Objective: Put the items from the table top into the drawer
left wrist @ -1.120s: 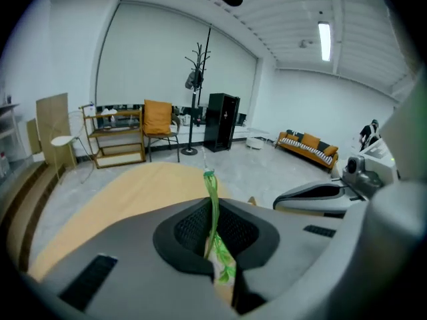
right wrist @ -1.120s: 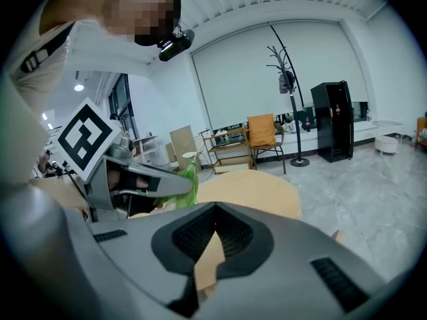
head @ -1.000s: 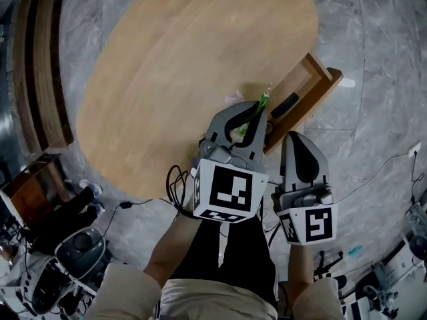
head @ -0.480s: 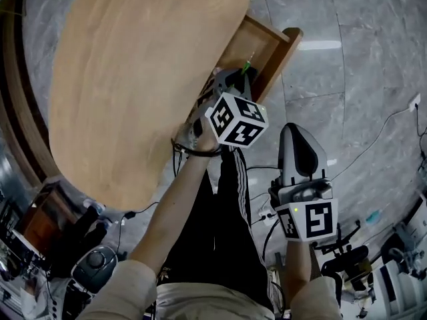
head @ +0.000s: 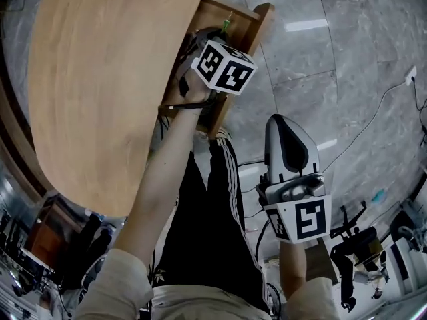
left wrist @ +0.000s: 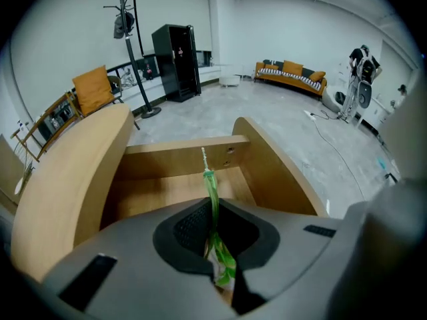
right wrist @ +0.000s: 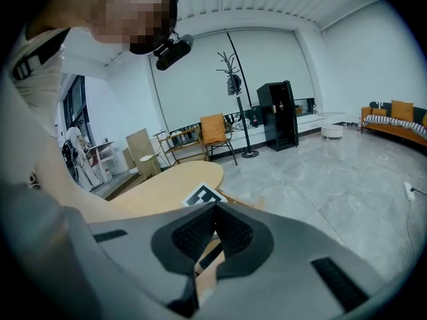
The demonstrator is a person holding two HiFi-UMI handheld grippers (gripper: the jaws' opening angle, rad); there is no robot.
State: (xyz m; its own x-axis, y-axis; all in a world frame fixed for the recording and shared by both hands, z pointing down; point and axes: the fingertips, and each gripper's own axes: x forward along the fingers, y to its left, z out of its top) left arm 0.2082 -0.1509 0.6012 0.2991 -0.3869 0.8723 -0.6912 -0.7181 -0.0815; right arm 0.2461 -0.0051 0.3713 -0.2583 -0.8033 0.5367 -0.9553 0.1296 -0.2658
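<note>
the left hand-held gripper [left wrist: 215, 245] is hanging right over the open drawer [left wrist: 179, 157] and pointing steeply down into it. its jaws are clenching a thin green-and-white packet [left wrist: 213, 195]. the packet is sticking out past the jaw tips, with its narrow green end reaching over the inside of the drawer. it is sitting in the grip above the drawer's wooden bottom, not lying on it.

the drawer is standing pulled out from under the edge of the oval wooden worktop [head: 100, 79], jutting over the grey stone floor [head: 320, 65]. the person's left arm [head: 160, 179] is stretching up to the drawer along that edge. the marker cube [head: 223, 65] on the left hand-held gripper is covering the middle of the drawer from above.

the right hand-held gripper [right wrist: 212, 212] is waiting well apart from the drawer, out over the floor and nearer the person. its jaws are pressing together with nothing gripped between them.

far beyond the drawer, a coat stand [left wrist: 130, 45], a black cabinet [left wrist: 177, 62] and an orange sofa [left wrist: 291, 72] are standing along the walls.
</note>
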